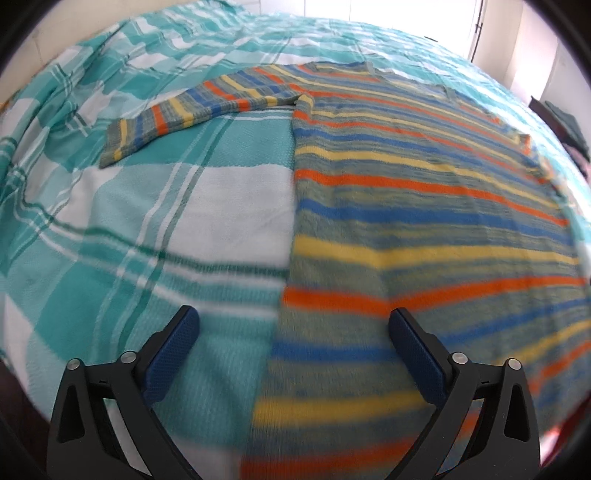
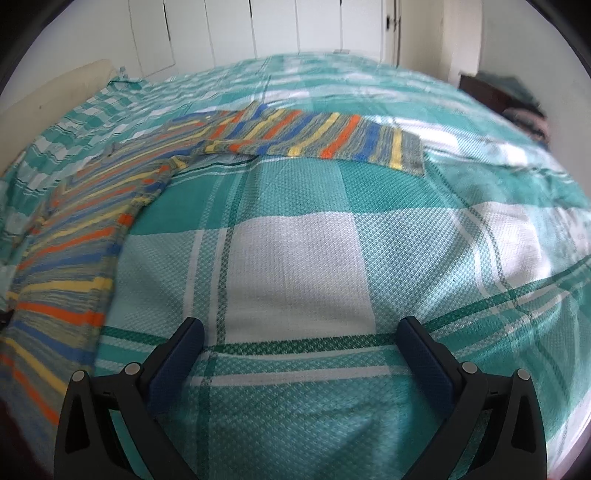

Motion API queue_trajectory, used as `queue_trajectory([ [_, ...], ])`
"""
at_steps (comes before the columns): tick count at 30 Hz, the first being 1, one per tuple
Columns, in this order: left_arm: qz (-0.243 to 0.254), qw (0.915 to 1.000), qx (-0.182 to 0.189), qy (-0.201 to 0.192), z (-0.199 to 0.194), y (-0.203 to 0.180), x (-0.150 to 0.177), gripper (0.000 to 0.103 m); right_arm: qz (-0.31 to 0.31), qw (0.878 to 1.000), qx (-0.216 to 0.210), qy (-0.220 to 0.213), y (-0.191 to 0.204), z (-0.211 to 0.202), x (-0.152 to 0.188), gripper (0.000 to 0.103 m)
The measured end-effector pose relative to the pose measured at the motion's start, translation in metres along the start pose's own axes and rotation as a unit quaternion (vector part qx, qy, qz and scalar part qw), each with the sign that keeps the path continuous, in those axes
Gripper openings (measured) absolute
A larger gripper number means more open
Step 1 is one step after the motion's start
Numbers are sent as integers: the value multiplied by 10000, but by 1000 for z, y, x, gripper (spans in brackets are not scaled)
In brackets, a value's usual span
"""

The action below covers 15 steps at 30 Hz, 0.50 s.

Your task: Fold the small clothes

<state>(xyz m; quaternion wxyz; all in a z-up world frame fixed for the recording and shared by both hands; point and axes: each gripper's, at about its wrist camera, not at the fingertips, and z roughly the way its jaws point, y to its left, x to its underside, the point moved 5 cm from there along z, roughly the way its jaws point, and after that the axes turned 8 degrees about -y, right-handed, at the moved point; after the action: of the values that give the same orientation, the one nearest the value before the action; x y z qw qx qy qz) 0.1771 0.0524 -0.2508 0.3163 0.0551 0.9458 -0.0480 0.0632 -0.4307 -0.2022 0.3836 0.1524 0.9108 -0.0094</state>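
A small striped sweater (image 1: 424, 206), with orange, blue, yellow and grey-green bands, lies flat on the bed. Its left sleeve (image 1: 177, 118) stretches out to the left. My left gripper (image 1: 293, 321) is open and empty, hovering over the sweater's left side edge near the hem. In the right wrist view the sweater body (image 2: 74, 236) lies at the left and its right sleeve (image 2: 332, 138) stretches out to the right. My right gripper (image 2: 301, 332) is open and empty over bare bedcover, to the right of the sweater.
A teal and white checked bedcover (image 2: 295, 258) covers the whole bed (image 1: 166, 221). White wardrobe doors (image 2: 277, 26) stand behind the bed. Dark furniture with piled cloth (image 2: 517, 99) stands at the far right.
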Motion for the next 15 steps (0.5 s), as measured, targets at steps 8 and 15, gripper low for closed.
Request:
queue_trajectory([
  [8, -866, 9927, 108, -835, -75, 48, 19, 102, 2193, 9722, -786, -250, -119, -4, -105, 85],
  [15, -1257, 9895, -338, -635, -60, 78, 30, 102, 3216, 9413, -949, 392, -151, 77, -122, 55],
])
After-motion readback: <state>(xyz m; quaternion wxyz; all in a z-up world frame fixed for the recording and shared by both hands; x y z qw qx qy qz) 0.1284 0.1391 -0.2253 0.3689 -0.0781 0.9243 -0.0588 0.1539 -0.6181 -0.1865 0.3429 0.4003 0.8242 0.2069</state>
